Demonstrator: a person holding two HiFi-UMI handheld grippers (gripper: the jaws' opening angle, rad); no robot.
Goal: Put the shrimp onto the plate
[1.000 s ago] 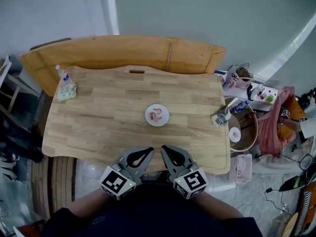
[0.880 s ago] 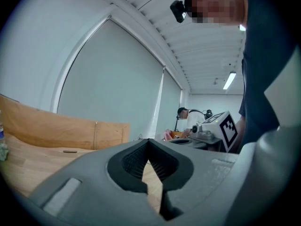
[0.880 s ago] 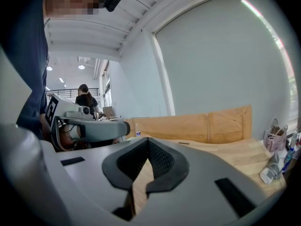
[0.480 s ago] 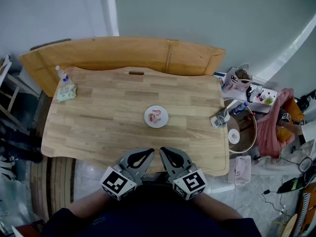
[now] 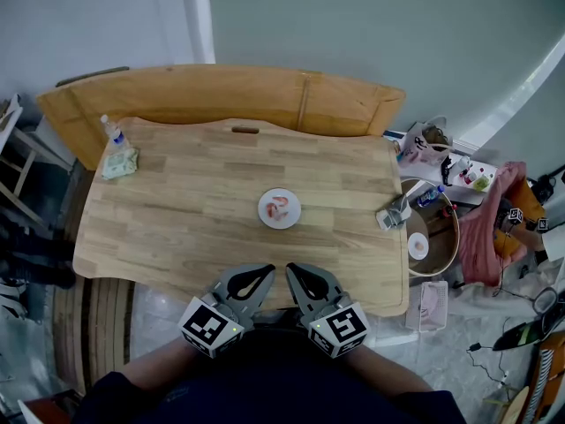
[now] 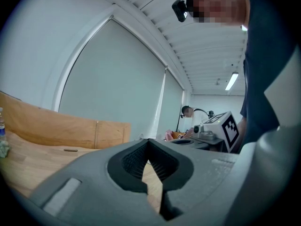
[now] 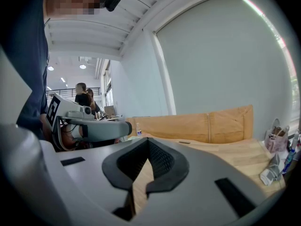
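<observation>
A small white plate [image 5: 279, 208] sits in the middle of the wooden table [image 5: 177, 219], and the pink shrimp [image 5: 279, 205] lies on it. Both grippers hover side by side over the table's near edge, well short of the plate. My left gripper [image 5: 269, 270] is shut with nothing between its jaws, and its tips meet in the left gripper view [image 6: 149, 142]. My right gripper [image 5: 290, 268] is likewise shut and empty, its pads touching in the right gripper view [image 7: 148, 140]. The plate shows in neither gripper view.
A small bottle [image 5: 111, 132] and a packet of wipes [image 5: 119, 162] lie at the table's far left corner. A grey object [image 5: 393, 212] rests on the right edge. A wooden bench back [image 5: 265, 95] runs behind the table. Bags and a round tub [image 5: 434, 237] clutter the floor at right.
</observation>
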